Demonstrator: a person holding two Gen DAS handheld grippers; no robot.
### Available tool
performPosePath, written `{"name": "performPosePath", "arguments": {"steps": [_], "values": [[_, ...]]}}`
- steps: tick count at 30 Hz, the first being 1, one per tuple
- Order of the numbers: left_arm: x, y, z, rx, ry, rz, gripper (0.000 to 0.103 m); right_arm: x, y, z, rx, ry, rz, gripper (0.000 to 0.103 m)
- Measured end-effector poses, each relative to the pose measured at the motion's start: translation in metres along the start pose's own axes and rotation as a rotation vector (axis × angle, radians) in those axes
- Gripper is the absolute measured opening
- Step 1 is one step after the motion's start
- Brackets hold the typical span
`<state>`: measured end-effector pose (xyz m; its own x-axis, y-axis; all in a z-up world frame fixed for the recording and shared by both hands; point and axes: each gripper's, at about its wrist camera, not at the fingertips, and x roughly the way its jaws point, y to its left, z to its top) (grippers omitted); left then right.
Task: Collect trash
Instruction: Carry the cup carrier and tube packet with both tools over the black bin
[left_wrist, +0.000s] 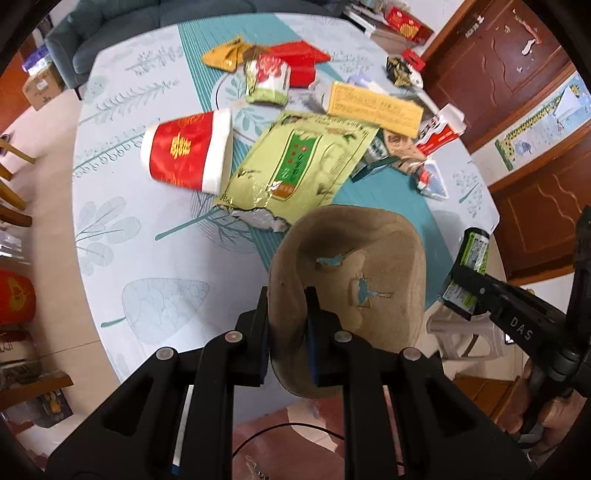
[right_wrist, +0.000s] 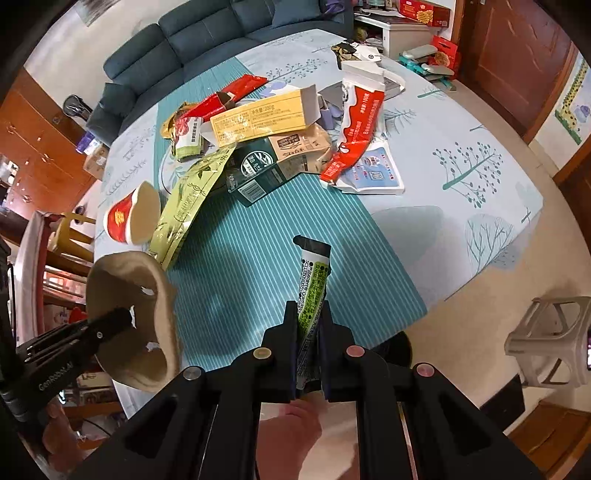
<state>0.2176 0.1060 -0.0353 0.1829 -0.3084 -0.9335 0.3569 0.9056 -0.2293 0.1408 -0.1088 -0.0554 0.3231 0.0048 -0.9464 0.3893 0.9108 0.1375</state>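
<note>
My left gripper (left_wrist: 287, 295) is shut on the rim of a brown paper pulp tray (left_wrist: 354, 280), held above the near table edge; the tray (right_wrist: 147, 325) also shows at the left of the right wrist view. My right gripper (right_wrist: 309, 308) is shut on a narrow green and black stick wrapper (right_wrist: 314, 280), lifted over the teal striped runner; the same wrapper (left_wrist: 469, 273) shows at the right of the left wrist view. More trash lies on the table: a red and white paper cup (left_wrist: 186, 153) on its side, a torn green foil bag (left_wrist: 299, 166), a yellow carton (left_wrist: 373, 107).
A round table with a leaf-print cloth (left_wrist: 122, 184) carries a heap of wrappers and boxes, among them a red and white pouch (right_wrist: 354, 136) and a dark green carton (right_wrist: 255, 173). A dark sofa (right_wrist: 207, 37) stands beyond. A grey plastic stool (right_wrist: 546, 339) sits on the floor at right.
</note>
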Motion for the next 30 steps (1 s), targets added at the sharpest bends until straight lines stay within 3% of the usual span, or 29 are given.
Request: {"name": "performPosePath", "arguments": {"steps": [5,13,20,25,30], "values": [[-0.032,-0.02,-0.015,-0.036,-0.084,0.062,0.013,-0.013,-0.024,-0.004,-0.043,-0.024,0.086,0.008],[-0.047,-0.106,-0.058,-0.147,-0.165,0.134,0.013,-0.038,-0.097,-0.026,-0.203,-0.054,0.157,0.008],[-0.029,-0.186,-0.103,-0.214,-0.124,0.193,0.013,-0.053,-0.154,-0.052,-0.355,-0.067,0.176,0.008],[-0.001,-0.214,-0.132,-0.232,-0.052,0.255,0.013,-0.041,-0.182,-0.077,-0.381,-0.05,0.203,0.008],[0.035,-0.221,-0.152,-0.224,0.007,0.292,0.013,0.0,-0.205,-0.103,-0.336,0.01,0.199,0.008]]}}
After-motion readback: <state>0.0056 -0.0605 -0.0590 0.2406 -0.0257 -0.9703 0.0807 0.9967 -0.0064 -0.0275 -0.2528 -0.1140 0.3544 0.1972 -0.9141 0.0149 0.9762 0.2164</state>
